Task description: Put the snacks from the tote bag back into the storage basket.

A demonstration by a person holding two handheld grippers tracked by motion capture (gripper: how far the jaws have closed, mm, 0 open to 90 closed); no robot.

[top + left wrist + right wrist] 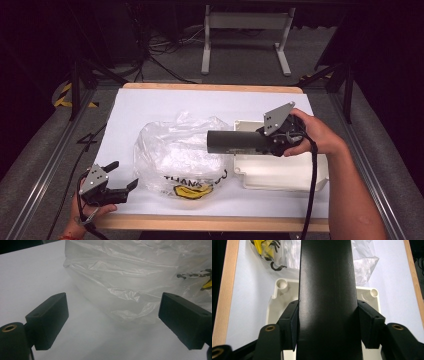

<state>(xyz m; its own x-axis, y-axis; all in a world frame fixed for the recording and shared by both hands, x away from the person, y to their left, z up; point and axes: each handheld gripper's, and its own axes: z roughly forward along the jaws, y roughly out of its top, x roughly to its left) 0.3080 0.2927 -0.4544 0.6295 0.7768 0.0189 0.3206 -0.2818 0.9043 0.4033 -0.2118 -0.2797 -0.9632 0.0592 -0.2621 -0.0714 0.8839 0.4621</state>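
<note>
Surface: white-covered worktop (150, 102), dark room behind.
Right gripper (272, 137): clamped on dark grey cylindrical tube (235, 141), level above white plastic tray (300, 172), right edge.
Left gripper (122, 177): jaws wide, empty, front-left corner.
Tip: hold crinkled clear plastic bag (175, 150) open first; feed tube straight.

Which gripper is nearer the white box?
Right. The right gripper holds a dark tube directly above the white box; the left gripper sits beyond the plastic bag.

A wooden-edged table (210, 223) carries a white sheet (150, 107). On the sheet lie a crumpled clear plastic bag (175, 152) and, just beside it, a white box (280, 172).
</note>
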